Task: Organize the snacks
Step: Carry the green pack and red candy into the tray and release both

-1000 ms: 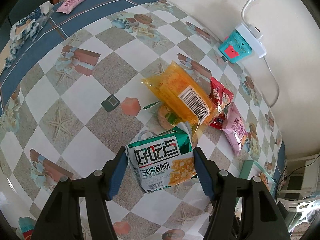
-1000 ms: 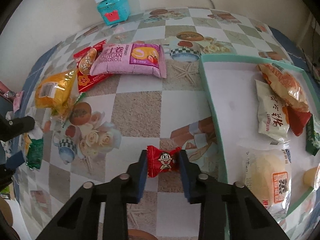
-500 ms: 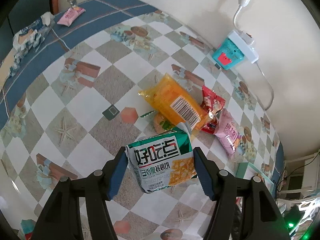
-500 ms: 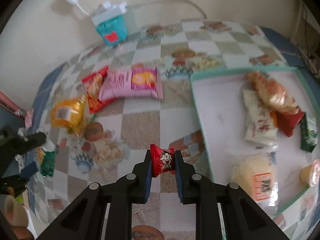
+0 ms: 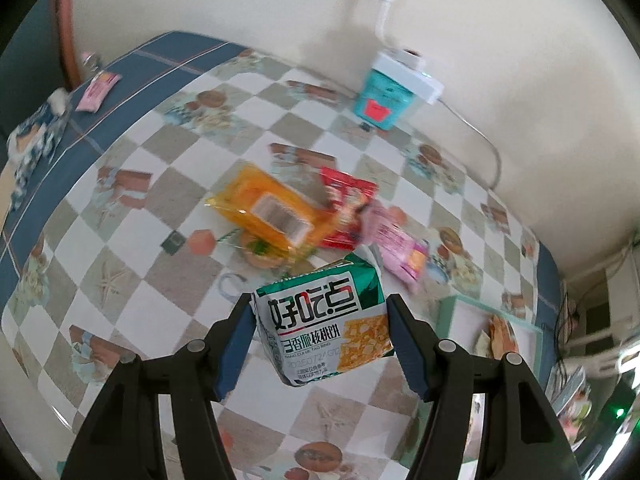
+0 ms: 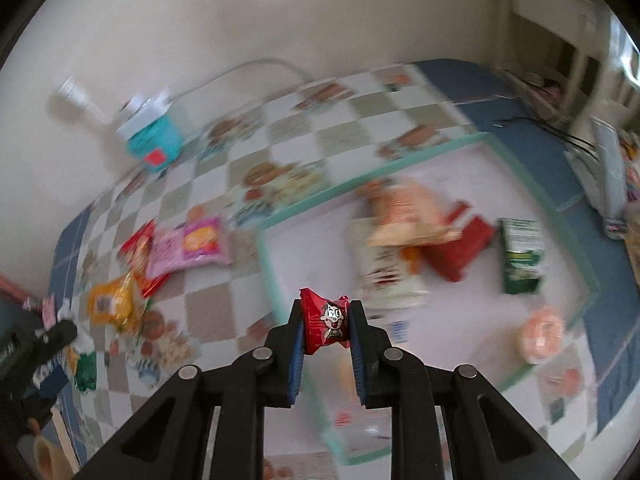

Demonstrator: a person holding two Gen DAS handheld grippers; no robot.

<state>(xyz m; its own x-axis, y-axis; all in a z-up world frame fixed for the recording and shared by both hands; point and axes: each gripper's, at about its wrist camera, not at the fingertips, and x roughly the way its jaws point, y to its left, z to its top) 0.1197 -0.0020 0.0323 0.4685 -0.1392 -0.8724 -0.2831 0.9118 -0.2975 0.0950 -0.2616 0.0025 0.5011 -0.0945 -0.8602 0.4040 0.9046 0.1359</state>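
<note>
Two snacks ride above the checked bench (image 5: 120,240) at once: the left gripper (image 5: 322,334) clamps a green-and-white crinkly biscuit packet (image 5: 324,330) across its width, while the right gripper (image 6: 326,326), jaws drawn narrow, pinches a small red foil candy with a cartoon face (image 6: 326,320). The step in hand looks like carrying both to the shallow tray with the teal rim (image 6: 304,208); doing it well means clearing that rim before lowering and releasing over bare white floor. Inside the tray already lie a pale orange bag (image 6: 404,208), a red pouch (image 6: 460,252) and a dark green packet (image 6: 522,256), crowding its far half. An orange packet (image 5: 268,210) and a pink packet (image 5: 396,240) wait on the bench.
</note>
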